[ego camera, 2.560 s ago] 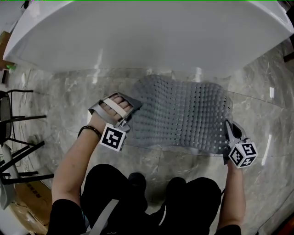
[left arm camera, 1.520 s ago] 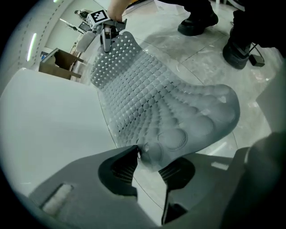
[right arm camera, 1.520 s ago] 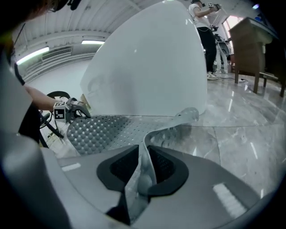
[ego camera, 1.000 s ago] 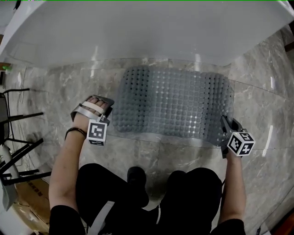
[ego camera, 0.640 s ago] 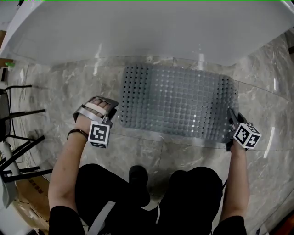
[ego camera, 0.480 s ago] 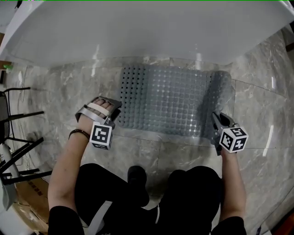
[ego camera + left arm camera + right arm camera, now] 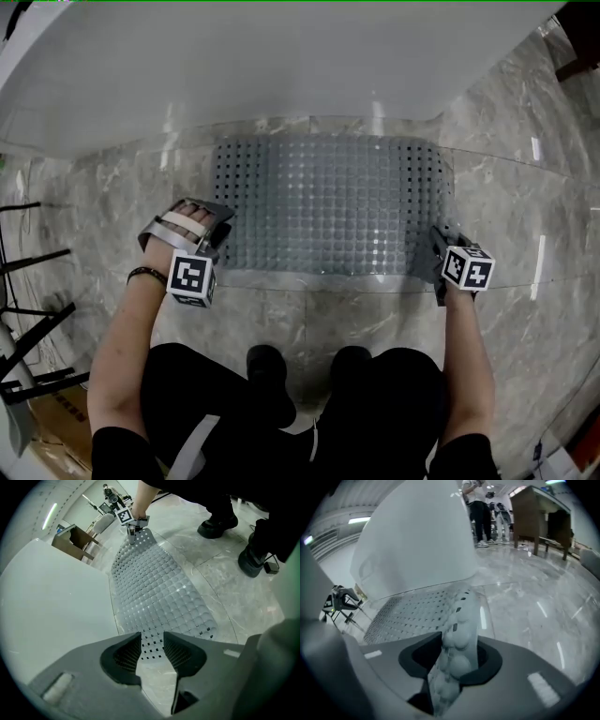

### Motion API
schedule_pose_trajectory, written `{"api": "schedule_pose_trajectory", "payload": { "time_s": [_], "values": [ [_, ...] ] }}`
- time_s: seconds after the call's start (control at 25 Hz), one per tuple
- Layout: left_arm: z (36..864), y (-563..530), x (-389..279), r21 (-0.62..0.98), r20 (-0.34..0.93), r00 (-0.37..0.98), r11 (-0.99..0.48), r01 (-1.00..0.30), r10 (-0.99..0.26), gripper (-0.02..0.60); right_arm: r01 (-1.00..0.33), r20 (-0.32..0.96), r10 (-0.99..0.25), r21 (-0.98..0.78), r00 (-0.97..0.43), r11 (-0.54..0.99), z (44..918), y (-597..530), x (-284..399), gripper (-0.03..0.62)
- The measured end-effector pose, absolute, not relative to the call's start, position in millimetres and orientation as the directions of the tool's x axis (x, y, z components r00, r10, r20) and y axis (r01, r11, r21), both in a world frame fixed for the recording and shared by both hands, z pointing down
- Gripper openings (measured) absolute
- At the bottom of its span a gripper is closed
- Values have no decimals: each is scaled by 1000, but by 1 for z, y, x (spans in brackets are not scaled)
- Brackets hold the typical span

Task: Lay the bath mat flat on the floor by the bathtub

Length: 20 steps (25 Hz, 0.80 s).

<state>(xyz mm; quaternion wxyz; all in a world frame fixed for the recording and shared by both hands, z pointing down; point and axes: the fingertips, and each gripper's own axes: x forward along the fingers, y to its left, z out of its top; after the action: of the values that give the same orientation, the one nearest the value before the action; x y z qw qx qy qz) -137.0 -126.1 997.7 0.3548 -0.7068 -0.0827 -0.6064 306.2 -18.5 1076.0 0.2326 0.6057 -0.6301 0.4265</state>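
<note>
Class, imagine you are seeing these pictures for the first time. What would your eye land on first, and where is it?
The grey studded bath mat stands out, spread on the marble floor just below the white bathtub's curved side. At its right near corner the right gripper has just been opening, with the mat's raised edge between its fingers. The left gripper is open by the left near corner.

The bath mat (image 7: 328, 206) is translucent rubbery plastic, bumpy and perforated; the floor (image 7: 511, 211) is glossy veined stone; the bathtub (image 7: 281, 66) smooth white.
</note>
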Motion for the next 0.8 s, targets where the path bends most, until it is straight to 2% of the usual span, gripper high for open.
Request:
{"api": "schedule_pose_trajectory", "payload": {
  "time_s": [0.08, 0.32, 0.44, 0.52, 0.64, 0.8],
  "values": [
    [998, -128, -134, -404, 914, 255, -736, 543, -314, 153, -940, 808, -577, -278, -119, -196, 1085, -10, 329, 167],
    [998, -124, -128, -398, 917, 259, -728, 558, -303, 152, -876, 760, -642, -370, -95, -309, 1085, 13, 356, 196],
    [998, -121, -125, -392, 920, 257, -728, 562, -297, 152, -782, 678, -726, -512, -114, -356, 1079, 10, 378, 192],
    [996, -119, -122, -390, 921, 261, -726, 567, -291, 150, -744, 650, -743, -575, -162, -341, 1082, 2, 381, 193],
    [989, -112, -114, -383, 923, 267, -711, 590, -276, 150, -824, 685, -707, -495, -176, -274, 1087, -16, 376, 195],
    [967, -106, -76, -402, 913, 303, -716, 570, -272, 150, -887, 671, -721, -425, -172, -184, 1082, -50, 372, 179]
  ]
}}
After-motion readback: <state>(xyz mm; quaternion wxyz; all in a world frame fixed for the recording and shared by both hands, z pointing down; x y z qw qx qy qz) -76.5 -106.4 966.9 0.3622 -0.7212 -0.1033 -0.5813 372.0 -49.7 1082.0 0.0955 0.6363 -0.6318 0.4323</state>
